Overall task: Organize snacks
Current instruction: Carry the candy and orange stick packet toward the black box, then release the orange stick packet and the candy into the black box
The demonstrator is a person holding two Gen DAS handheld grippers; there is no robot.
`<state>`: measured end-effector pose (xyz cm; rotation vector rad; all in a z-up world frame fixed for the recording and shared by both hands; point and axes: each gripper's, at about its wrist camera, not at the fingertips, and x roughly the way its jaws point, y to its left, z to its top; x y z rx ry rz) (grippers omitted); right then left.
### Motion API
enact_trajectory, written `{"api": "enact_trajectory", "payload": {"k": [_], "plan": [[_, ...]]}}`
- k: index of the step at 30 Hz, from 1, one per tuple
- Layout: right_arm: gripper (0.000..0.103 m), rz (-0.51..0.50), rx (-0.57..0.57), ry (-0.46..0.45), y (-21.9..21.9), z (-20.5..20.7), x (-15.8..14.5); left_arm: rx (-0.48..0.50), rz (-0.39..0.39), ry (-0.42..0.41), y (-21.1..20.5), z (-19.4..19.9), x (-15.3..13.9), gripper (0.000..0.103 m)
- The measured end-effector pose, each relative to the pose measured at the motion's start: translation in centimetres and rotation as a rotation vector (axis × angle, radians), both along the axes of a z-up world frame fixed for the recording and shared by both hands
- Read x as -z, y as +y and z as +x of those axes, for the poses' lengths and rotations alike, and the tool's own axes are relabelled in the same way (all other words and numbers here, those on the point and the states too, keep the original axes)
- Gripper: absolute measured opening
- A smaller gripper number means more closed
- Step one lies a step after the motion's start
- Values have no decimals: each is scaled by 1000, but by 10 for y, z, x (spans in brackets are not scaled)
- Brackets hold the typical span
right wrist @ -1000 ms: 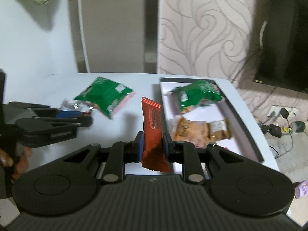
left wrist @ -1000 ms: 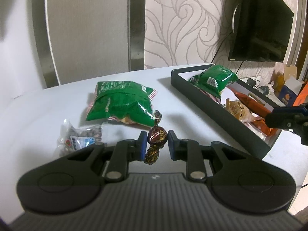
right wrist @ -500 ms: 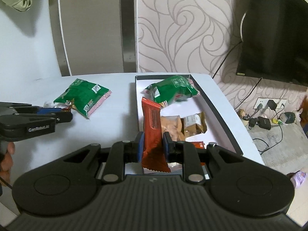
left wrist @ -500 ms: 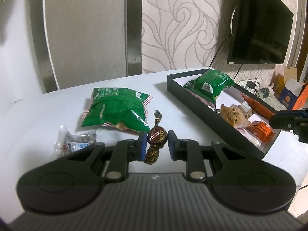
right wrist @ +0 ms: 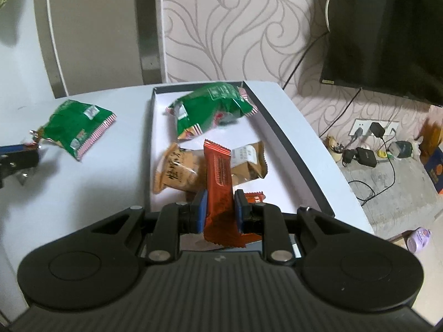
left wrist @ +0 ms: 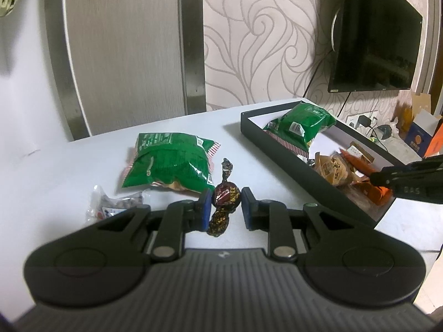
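Left tool (left wrist: 223,207) is clamped on a dark twisted-wrapper candy (left wrist: 224,197), held above the white worktop (left wrist: 69,171); right tool (right wrist: 220,210) is clamped on a red snack bar (right wrist: 218,182) standing upright between its pads, over the near end of the black tray (right wrist: 310,171)

Just past the left tool lie a small clear bag of brown nuts (left wrist: 116,204) and, beyond it, a green chip bag (left wrist: 169,163) flat on the worktop — both outside the tray, well apart from it

Inside the tray, nearest the right tool, a small orange packet (right wrist: 254,197) peeks out beside the tool's right pad; behind the bar lie two tan pastry packets (right wrist: 180,171), touching each other. At the tray's far end sits a second green chip bag (right wrist: 213,108)

Farther back — a patterned wall (right wrist: 235,27), and a dark screen (right wrist: 387,33) mounted to the right
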<state>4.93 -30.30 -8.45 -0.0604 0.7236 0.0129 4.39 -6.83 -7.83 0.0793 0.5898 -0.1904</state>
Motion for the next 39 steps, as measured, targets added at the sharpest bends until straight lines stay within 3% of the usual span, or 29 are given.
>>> {"api": "enact_trajectory", "payload": {"k": [9,16,17,18,19,20,24,29,30,33,39], "plan": [[25,-6,-4,37,1,14,12,-40,38,-10,-8,4,-4,26],[26,-1,-1,17,-2,7,7,-49,40,-9,-14,9,-3,26],[27,2,-2,12,-2,5,4,-48,41,-10,-15,10,-2,26],[35,6,-2,3,-2,2,1,-48,40,-9,-16,10,-2,26],[44,9,0,-9,-2,-1,-2,-48,38,-7,-17,11,-2,26],[47,9,-1,-23,-1,-4,-6,-49,36,-7,-17,12,-1,26],[48,27,-37,-120,10,-27,-25,-55,38,-5,-19,15,0,26],[63,159,-188,-283,31,-59,-49,-55,39,3,-19,20,3,26],[67,158,-206,-285,36,-60,-52,-52,40,2,-20,21,3,26],[67,94,-203,-245,45,-57,-49,-28,27,-8,-24,24,-1,26],[67,34,-91,-163,28,-53,-32,40,-2,-27,-46,37,-12,26]]}}
